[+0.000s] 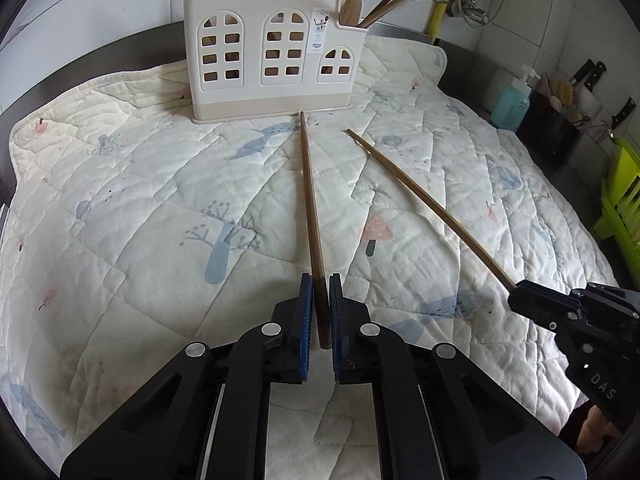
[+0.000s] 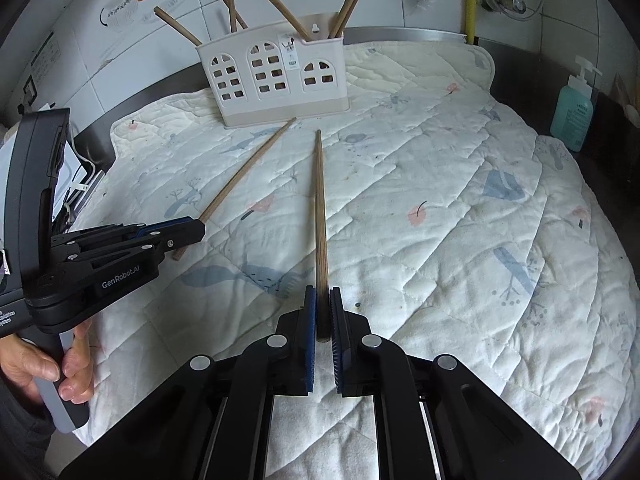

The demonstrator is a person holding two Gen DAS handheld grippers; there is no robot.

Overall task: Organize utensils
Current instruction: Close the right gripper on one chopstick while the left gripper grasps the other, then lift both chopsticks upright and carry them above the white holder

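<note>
My left gripper pinches the butt of one chopstick, pads pressed against its sides — its long axis runs straight ahead, thin tip down on the quilted mat just short of the cream utensil holder. My right gripper is clamped on a second chopstick the same way, tip aimed toward the holder's base. The two sticks converge toward the holder — tips apart, not touching. More chopsticks stand tilted inside the holder.
</note>
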